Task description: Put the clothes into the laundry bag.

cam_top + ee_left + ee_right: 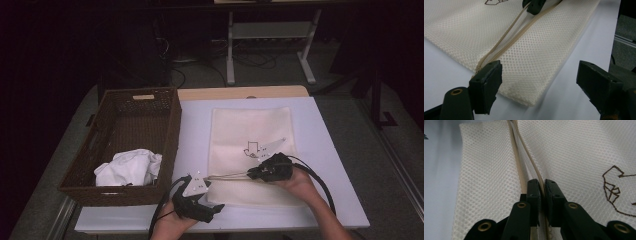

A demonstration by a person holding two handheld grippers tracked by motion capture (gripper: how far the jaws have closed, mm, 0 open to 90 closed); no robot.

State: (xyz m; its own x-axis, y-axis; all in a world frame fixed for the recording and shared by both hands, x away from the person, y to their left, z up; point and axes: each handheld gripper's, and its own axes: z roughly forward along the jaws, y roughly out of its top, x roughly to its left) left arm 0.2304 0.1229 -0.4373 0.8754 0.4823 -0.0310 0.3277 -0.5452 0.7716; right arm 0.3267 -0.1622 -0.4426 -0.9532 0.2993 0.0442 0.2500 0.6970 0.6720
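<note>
My right gripper (pixel 542 188) pinches the zipper (pixel 524 162) mid-bag (pixel 250 150). Zipper runs toward my left gripper (pixel 539 82), jaws wide open at the bag's near corner, touching nothing. Left is nearer that end.

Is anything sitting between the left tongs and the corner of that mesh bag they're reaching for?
Nothing visible. The left tongs stand open with the corner of the mesh laundry bag already between their jaws on the white table. Farther up, the right tongs pinch the bag's zipper.
</note>
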